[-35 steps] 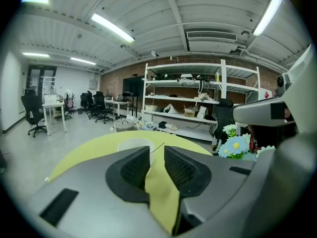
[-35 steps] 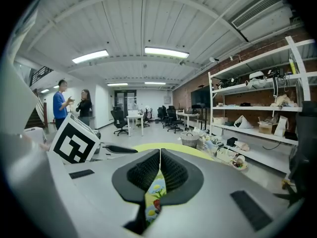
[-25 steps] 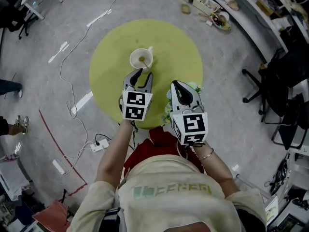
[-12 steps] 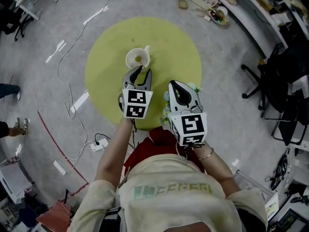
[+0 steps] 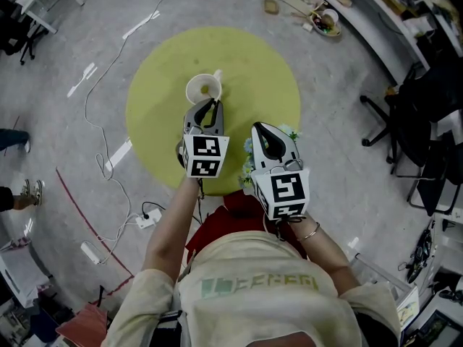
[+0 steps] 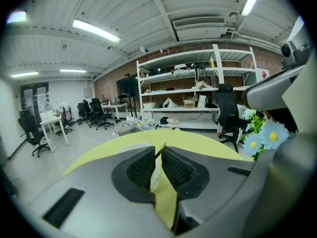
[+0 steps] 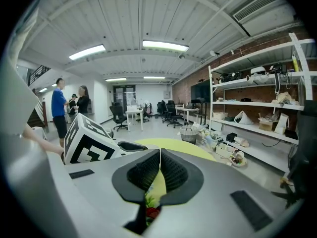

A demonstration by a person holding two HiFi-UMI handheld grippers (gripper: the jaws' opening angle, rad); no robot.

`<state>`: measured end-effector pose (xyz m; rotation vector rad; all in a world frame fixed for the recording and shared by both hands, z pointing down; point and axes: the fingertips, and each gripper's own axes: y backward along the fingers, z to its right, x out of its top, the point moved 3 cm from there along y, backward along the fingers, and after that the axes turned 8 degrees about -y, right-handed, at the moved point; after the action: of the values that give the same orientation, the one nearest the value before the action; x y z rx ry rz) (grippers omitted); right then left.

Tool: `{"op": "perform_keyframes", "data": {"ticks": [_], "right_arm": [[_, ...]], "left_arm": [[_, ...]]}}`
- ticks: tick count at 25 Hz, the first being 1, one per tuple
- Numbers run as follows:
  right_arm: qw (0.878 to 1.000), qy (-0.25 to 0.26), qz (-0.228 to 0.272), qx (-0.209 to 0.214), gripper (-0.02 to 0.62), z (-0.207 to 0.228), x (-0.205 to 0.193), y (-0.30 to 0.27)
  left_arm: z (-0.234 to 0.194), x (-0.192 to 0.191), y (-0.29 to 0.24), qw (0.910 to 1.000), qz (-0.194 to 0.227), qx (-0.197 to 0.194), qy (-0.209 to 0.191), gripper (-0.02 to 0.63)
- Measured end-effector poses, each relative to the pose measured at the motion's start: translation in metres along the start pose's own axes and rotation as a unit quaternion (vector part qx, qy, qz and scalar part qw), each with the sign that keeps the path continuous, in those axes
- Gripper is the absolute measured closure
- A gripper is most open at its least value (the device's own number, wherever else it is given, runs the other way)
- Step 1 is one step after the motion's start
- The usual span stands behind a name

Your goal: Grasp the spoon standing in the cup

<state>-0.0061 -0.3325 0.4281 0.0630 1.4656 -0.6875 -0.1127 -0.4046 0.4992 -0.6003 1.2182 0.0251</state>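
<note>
Now L tongs (image 5: 211, 105) just closed on spoon (image 6: 161, 148); R tongs (image 7: 159, 152) shut, empty.

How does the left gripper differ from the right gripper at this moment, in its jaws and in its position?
The left gripper has just been closing its jaws and now pinches the spoon handle; the right gripper has its jaws together on nothing. The left gripper is at the cup; the right gripper hangs farther back, by the flowers. Both carry a marker cube.
</note>
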Motion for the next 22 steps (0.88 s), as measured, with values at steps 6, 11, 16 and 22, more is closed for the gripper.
{"op": "perform_keyframes", "data": {"ticks": [6,11,16,22], "right_arm": [[1.0,0.006,-0.001,-0.001,0.558,-0.003,-0.001,0.001],[1.0,0.008,0.001,-0.003,0.558,-0.005,-0.002,0.003],[1.0,0.01,0.001,-0.004,0.558,-0.009,-0.002,0.007],[1.0,0.013,0.004,-0.005,0.558,-0.011,-0.001,0.011]], "left_arm": [[-0.012,0.0,0.007,0.9997,0.008,0.023,0.002,0.568],[-0.02,-0.001,0.015,0.9991,0.014,0.038,0.013,0.577],[-0.023,-0.002,0.026,0.9987,0.016,0.046,0.017,0.578],[-0.026,0.004,0.043,0.9976,0.029,0.058,0.024,0.578]]}}
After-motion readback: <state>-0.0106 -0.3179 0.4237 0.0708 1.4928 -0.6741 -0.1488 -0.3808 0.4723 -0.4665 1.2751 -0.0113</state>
